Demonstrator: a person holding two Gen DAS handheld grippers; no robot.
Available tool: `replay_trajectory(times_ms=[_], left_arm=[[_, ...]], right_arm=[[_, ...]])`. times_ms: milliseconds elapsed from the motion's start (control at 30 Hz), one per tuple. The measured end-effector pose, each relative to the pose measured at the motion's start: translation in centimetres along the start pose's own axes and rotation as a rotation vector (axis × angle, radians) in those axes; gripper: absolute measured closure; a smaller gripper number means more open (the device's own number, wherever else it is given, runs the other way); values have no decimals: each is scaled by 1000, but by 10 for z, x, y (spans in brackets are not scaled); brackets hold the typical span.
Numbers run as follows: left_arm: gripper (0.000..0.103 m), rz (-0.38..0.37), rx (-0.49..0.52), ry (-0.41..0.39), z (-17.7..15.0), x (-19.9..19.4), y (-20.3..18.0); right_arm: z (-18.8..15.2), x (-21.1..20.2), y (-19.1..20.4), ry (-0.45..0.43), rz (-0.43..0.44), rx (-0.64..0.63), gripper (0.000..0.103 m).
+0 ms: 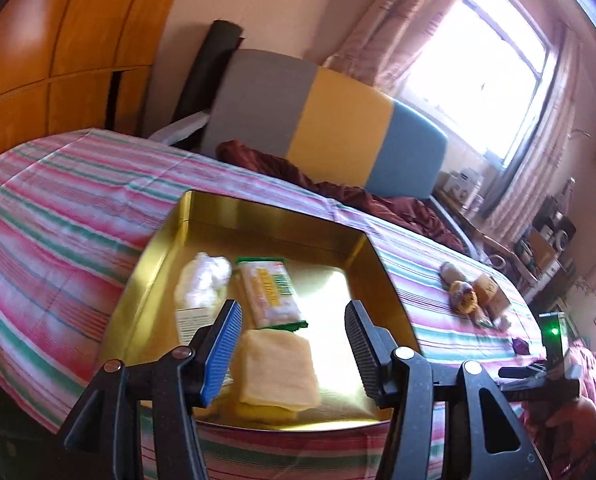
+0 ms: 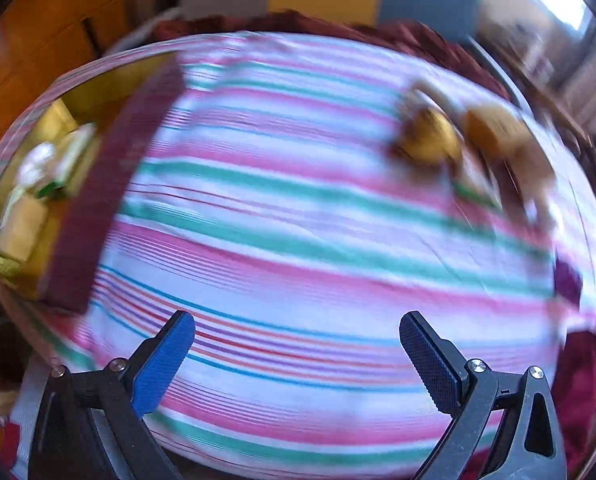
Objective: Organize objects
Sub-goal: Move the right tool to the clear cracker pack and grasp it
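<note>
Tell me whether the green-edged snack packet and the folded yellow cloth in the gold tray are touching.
Touching, it seems. In the left wrist view the snack packet's green end lies right against the yellow cloth's far edge inside the gold tray, no tray floor showing between.

The left wrist camera looked from close above the near edge of a gold tray (image 1: 201,216) toward the headboard (image 1: 326,124) and window. The right wrist camera, blurred, faced down over the striped bedsheet (image 2: 298,240). Both views shared tray (image 2: 57,108), sheet and headboard.
</note>
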State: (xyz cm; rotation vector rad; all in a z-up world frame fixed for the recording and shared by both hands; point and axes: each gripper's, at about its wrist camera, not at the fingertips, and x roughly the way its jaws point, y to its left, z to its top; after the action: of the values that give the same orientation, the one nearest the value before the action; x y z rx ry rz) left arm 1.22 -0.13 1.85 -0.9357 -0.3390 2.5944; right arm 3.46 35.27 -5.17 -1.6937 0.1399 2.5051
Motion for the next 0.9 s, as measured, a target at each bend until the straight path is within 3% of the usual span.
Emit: replay_trajectory(times_ms=[133,433,667,900], left_arm=[[49,-51,74,2,-5,-1,-21],[43,-146,142,51,-21,4,-63],[43,-240,228,120,-35,8,-100],[43,-291,345,161,-45,15,-144]], right_arm=[[-8,-10,-47,-90,105,110,0],[16,5,-126,-62,51,283,2],[40,11,-142,-77,-2,247,2],[76,19,-149,-148,19,249,8]])
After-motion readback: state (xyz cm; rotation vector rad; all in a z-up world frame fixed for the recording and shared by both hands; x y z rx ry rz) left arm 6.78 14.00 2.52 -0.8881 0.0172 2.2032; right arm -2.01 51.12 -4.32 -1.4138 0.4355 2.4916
